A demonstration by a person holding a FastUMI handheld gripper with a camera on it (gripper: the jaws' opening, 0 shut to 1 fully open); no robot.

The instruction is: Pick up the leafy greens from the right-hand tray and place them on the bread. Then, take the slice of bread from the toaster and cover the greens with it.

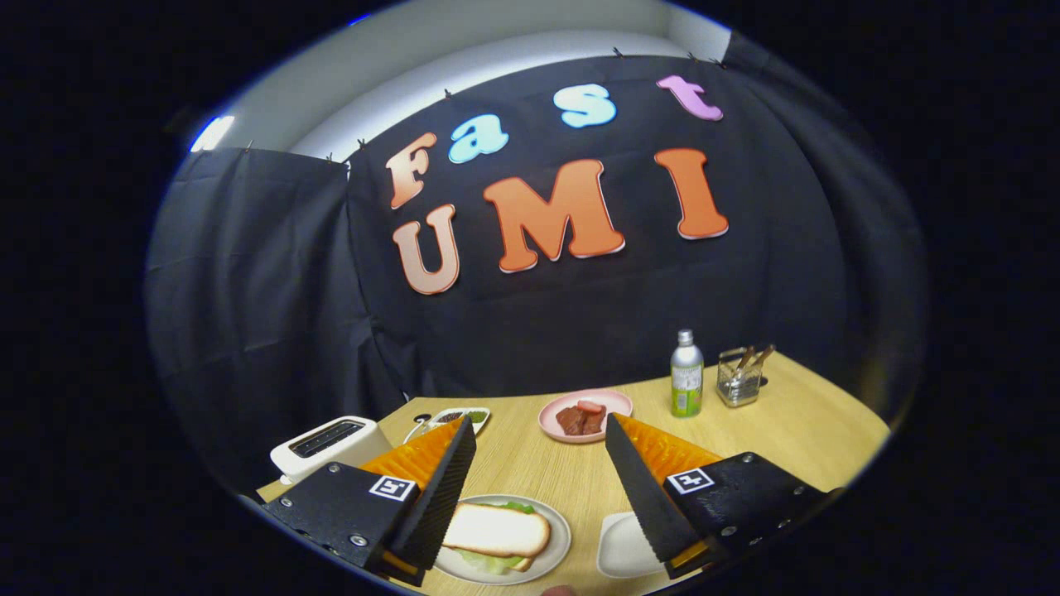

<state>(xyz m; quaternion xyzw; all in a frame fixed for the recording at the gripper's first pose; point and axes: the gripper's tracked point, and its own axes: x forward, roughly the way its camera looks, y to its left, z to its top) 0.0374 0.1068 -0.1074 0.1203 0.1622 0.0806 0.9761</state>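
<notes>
My gripper [540,432] is open above the wooden table, its two black and orange fingers [439,488] spread wide with nothing between them. Below and between the fingers lies a round plate [556,546] with a slice of bread [497,530] on top of leafy greens [520,507] that peek out at the edges. A white toaster [330,444] stands beyond the left finger; its slots look dark. A small white tray [623,546] sits beside the plate, partly hidden under the right finger.
A pink plate [613,406] with pieces of meat sits further back in the middle. A green-labelled bottle [686,374] and a clear holder with utensils [739,377] stand at the back right. A small dish with dark and green bits [460,416] lies behind the toaster.
</notes>
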